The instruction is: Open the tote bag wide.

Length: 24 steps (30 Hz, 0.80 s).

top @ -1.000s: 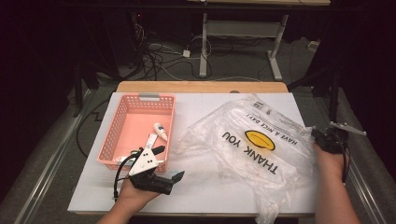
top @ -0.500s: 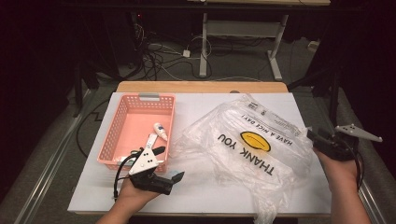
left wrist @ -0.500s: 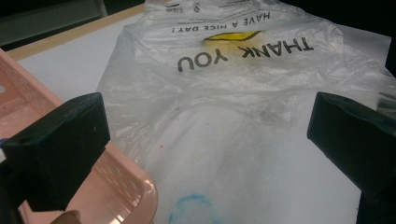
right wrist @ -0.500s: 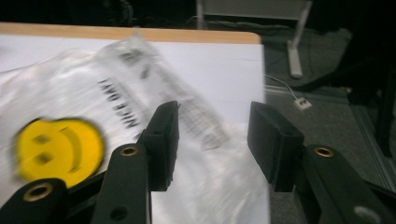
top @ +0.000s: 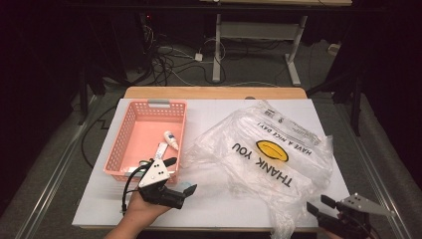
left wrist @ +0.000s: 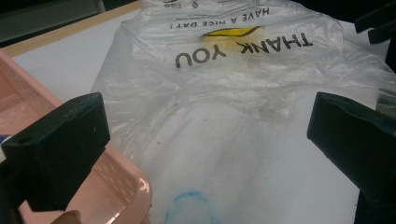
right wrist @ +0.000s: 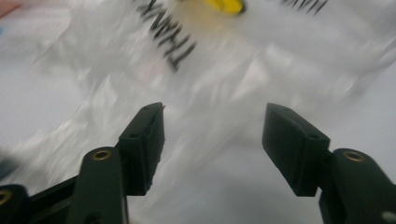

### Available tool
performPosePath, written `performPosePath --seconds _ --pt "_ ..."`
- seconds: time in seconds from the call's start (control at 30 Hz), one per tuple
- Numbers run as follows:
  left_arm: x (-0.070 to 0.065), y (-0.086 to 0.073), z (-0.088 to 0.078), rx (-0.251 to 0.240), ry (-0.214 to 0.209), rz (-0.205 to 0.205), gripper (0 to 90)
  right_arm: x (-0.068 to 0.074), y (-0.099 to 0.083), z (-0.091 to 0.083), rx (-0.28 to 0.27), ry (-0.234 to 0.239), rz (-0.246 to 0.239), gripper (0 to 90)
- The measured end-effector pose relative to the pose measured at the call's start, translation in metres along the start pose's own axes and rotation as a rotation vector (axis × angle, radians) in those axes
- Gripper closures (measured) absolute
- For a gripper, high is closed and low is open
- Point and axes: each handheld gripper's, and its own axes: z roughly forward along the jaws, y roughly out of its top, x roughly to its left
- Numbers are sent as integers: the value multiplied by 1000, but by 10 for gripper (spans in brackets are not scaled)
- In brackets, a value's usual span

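The clear plastic bag [top: 263, 149] carries black lettering reading "THANK YOU" and, in smaller print, "HAVE A NICE DAY!", on either side of a yellow smile sign [top: 271, 150]; its small label is unreadable.

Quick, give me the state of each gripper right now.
Left gripper: open, holding nothing, beside the pink basket.
Right gripper: open, jaws have just been opening, nothing between them, pointed at the plastic bag.
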Motion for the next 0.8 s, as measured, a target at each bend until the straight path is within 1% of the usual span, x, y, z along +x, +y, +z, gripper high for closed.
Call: performPosePath --seconds 0.03,0.1,0.13,0.2,0.23,0.27,0.3,0.33,0.4,0.5,0.57,0.6,0.63,0.67,0.7,0.73,0.8 --pt "-1 1 0 0 1 4 0 3 -4 2 15 5 2 396" --pt "-2 1 1 -1 0 4 0 7 -9 9 63 22 -3 416" --pt "-2 1 1 -1 0 4 0 8 -10 12 75 18 -14 464" --pt "-2 2 1 -2 0 8 0 9 -9 16 93 8 -33 583" --pt "-2 2 1 -3 1 8 0 10 -8 17 91 -3 -54 695" --pt "-2 2 1 -4 1 8 0 11 -8 17 104 13 -54 802" --pt "-1 2 1 -3 2 7 0 13 -8 18 107 30 -66 873" --pt "-1 2 1 -3 2 6 0 17 -9 18 109 40 -87 900" --pt "1 2 1 -3 3 4 0 31 -10 18 112 75 -107 900" --pt "1 2 1 -4 2 5 0 54 -8 20 108 131 -163 900" --pt "1 2 1 -6 3 7 0 64 -7 23 105 169 -174 900" --pt "1 2 1 -6 3 7 0 70 -7 26 106 171 -186 900" --pt "0 2 0 -9 3 6 0 74 -6 27 109 174 -195 900" --pt "0 2 0 -11 3 7 0 76 -6 30 113 182 -194 900" --pt "0 3 0 -13 4 8 0 77 -6 32 122 183 -202 900" --pt "1 3 0 -13 1 6 0 77 -6 35 126 174 -209 900" --pt "1 2 0 -12 0 6 0 76 -2 41 123 161 -197 900"
